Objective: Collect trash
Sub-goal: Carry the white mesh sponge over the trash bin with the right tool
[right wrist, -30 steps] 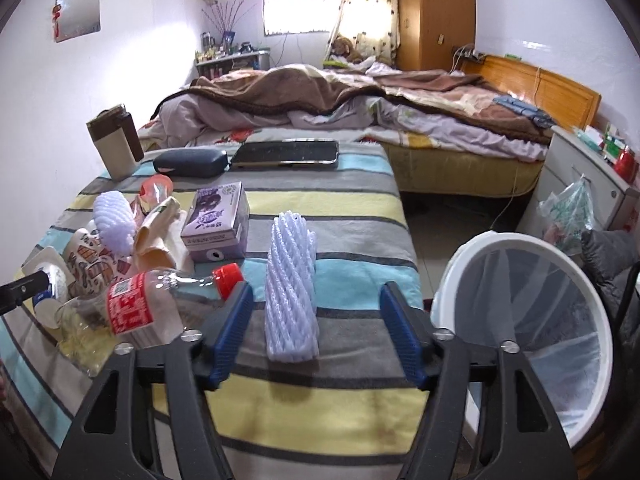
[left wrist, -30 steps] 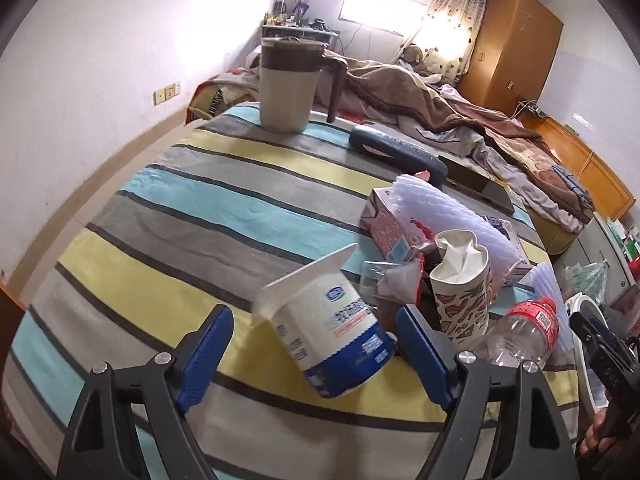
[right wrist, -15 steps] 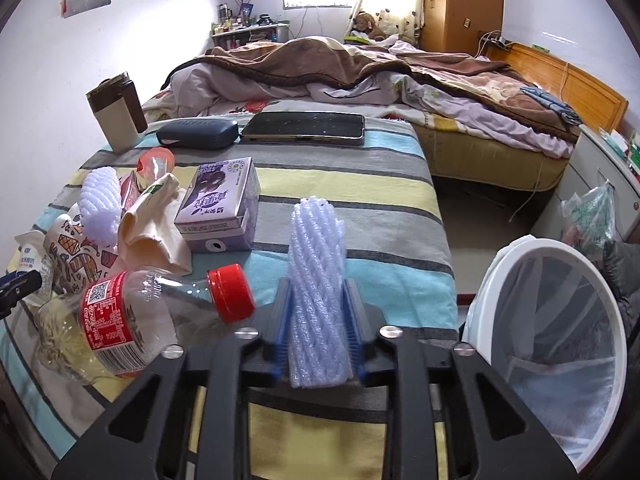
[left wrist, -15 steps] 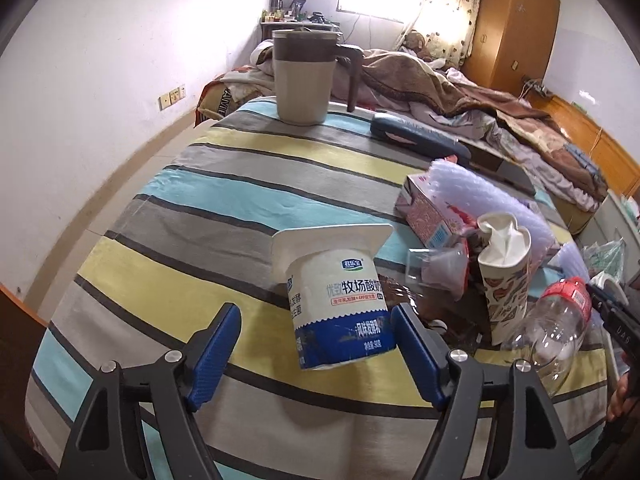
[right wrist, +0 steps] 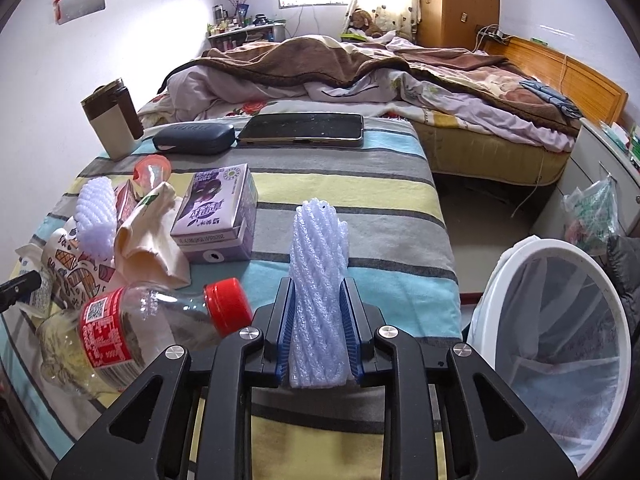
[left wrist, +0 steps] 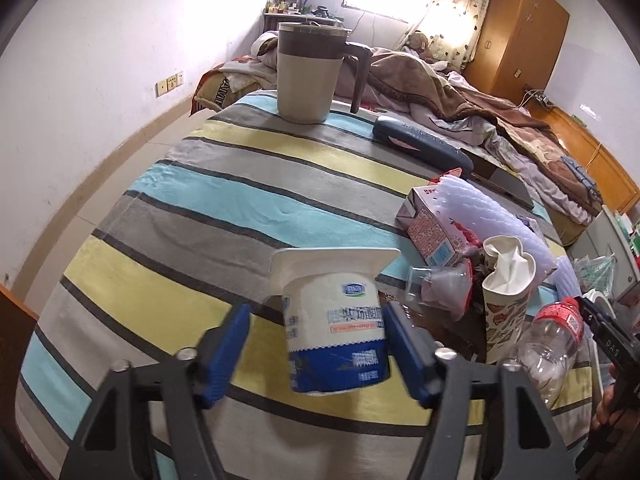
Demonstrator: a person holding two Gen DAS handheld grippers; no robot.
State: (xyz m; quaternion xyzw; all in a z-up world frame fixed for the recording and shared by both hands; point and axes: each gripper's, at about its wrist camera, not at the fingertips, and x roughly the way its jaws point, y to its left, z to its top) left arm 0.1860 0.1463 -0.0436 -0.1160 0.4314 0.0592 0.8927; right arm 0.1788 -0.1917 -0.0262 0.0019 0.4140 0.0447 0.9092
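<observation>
The right gripper [right wrist: 319,344] is clamped on one foam sleeve [right wrist: 319,280], which stands at 12 o'clock between its pads, with one white bin [right wrist: 560,344] at 3 o'clock. The left gripper [left wrist: 318,348], half-wide, has just been closing around one yogurt cup [left wrist: 336,320]; its right pad touches the cup, its left pad stands apart. On the striped table [right wrist: 360,184] lie one bottle [right wrist: 120,332], two cartons, one paper cup [left wrist: 506,292] and a second foam sleeve.

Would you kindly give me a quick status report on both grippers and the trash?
Right gripper shut on foam sleeve. Left gripper closing around yogurt cup, left pad not touching. Trash bin open at right, nothing blocking.
</observation>
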